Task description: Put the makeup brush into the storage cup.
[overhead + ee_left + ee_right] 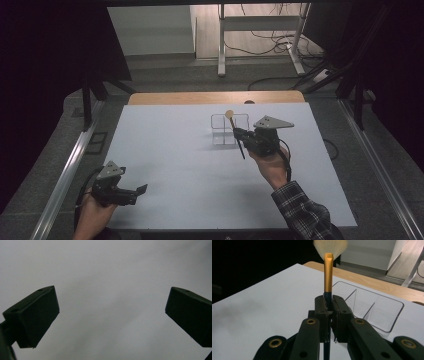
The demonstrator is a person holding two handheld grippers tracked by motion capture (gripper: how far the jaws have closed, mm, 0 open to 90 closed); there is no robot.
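From the high view, a white table [200, 170] fills the middle, with a wooden strip along its far edge. The left gripper [135, 192] sits near the table's near left corner, held in a hand [92, 215], its jaws pointing right and spread apart with nothing between them. The right gripper [239, 134] is held right of centre by a hand [270, 165] in a plaid sleeve [305, 212], and its jaws are clamped on the dark handle of a brush [235, 131]. The brush tilts, its pale round head up and away, just over a clear box [222, 137] with dividers that stands on the table just beyond the gripper. In the left gripper view, the two black jaws stand wide apart over bare white table, holding nothing. In the right gripper view, the jaws are pressed together on the brush [328, 277], which rises nearly upright between them: dark handle, gold ferrule, then a fan of pale bristles at the top. Behind and right of the jaws lies the clear box [392, 315], its compartments empty where visible, with the wooden strip beyond it.
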